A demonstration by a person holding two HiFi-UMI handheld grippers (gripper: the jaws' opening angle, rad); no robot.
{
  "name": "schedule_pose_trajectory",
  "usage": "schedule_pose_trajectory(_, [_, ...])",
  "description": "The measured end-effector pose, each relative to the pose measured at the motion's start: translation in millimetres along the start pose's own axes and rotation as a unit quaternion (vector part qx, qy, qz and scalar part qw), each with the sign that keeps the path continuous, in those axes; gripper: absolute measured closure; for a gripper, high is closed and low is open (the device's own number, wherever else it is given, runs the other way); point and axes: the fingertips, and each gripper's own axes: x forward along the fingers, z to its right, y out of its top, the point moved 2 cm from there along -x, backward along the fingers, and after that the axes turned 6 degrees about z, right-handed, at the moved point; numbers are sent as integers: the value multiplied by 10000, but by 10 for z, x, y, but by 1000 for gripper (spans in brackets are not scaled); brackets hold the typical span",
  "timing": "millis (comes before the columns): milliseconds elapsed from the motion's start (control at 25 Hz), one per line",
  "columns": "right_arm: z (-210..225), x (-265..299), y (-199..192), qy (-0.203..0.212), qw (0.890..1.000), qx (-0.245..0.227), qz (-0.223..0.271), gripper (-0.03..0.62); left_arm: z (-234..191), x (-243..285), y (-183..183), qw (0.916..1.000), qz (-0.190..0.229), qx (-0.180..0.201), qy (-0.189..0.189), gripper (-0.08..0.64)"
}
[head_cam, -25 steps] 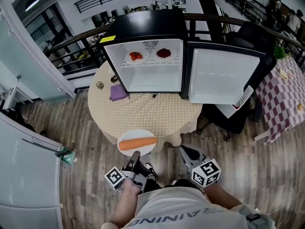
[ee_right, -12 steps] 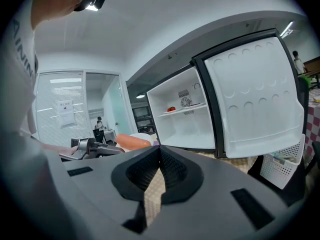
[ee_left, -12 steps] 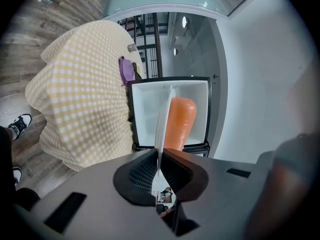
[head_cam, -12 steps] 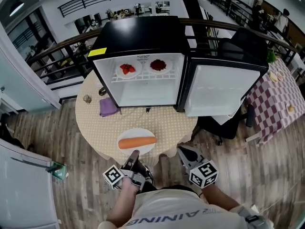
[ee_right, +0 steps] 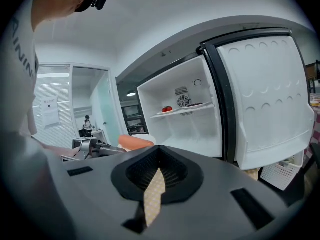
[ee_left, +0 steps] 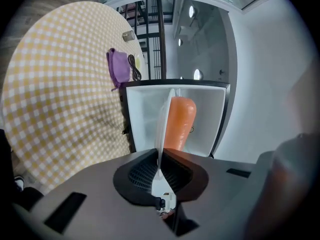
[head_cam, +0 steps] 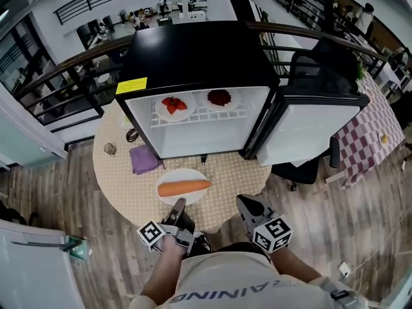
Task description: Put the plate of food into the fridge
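left gripper: Your jaws are drawn in to a thin slot, with both pads clamped on the near rim of the plate. In the left gripper view the rim runs edge-on straight out from between the pads.
plate: White, and held just ahead of the left gripper's tips, above the near part of the table. You cannot tell from these views whether its underside clears the cloth. It shows as a thin white edge in the left gripper view.
carrot: One whole carrot lies across the plate just beyond the clamped rim, crosswise to the left gripper's line of reach. It is also seen in the left gripper view.
right gripper: Your jaws are brought together at the tips with nothing between them. Only tablecloth shows through the sliver behind the tips. The gripper holds and touches nothing, and it sits beside the left gripper, apart from the plate.
fridge: Straight ahead of both grippers, beyond the plate, standing on the table.
door: Swung open on the right gripper's side.
shelf: Inside the fridge, ahead of the plate and higher. It carries two small plates of red food.
table: Round with a yellow check cloth, under the plate and the fridge.
purple cloth: Ahead of the left gripper and to its left, beside the fridge's near left corner.
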Motion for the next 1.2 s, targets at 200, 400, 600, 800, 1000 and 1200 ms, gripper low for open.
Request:
schedule_pose_trajectory(200, [-115,336,107,-153,9998,-53,63,572,-3,161,334,9998,-181,85,5,534])
schedule_pose_trajectory(400, [-90,477,44,-192,9998,12,13,572,-120,327,385,9998,-206,49,33,534])
schedule_pose_trajectory(600, [4,533,-12,-72,9999,59,-44,572,-274,579,412,9992,-148,294,222,534])
schedule_pose_trajectory(800, [195,530,28,43,9999,53,-105,572,-388,960,428,9981,-4,445,423,534])
schedule_pose_trajectory(1000, [351,518,-14,82,9997,138,-199,572,-465,1395,463,9975,116,497,492,532])
schedule_pose_trajectory(1200, [426,527,-53,119,9994,225,-254,572,-568,1773,532,9967,286,455,615,532])
